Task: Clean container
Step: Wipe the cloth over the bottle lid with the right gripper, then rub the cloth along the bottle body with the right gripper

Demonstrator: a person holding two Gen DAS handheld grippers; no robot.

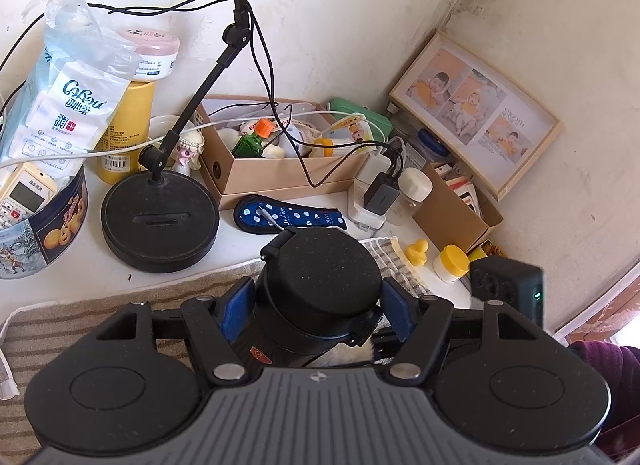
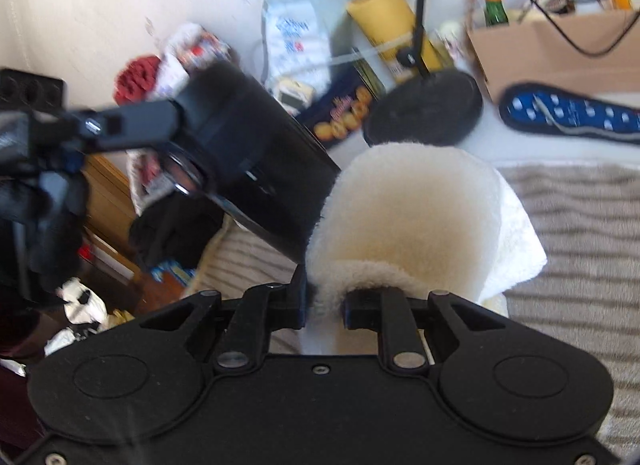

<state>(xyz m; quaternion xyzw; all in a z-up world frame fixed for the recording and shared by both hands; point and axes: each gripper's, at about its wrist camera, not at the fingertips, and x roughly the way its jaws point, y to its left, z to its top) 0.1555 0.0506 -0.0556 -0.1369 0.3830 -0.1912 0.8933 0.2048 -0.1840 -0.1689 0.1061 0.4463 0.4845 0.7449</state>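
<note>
A black container with a round flip lid is tilted above a striped towel. My left gripper is shut on it, its blue pads pressing both sides of the body. In the right wrist view the same container slants at the left, with a left finger across it. My right gripper is shut on a folded, cream fluffy cloth. The cloth's edge lies against the container's lower side. A bit of the cloth shows under the container in the left wrist view.
A striped towel covers the near tabletop. Behind it stand a black lamp base, a cookie tin, a cardboard box of bottles and cables, and a photo frame. A yellow duck and a small jar sit right.
</note>
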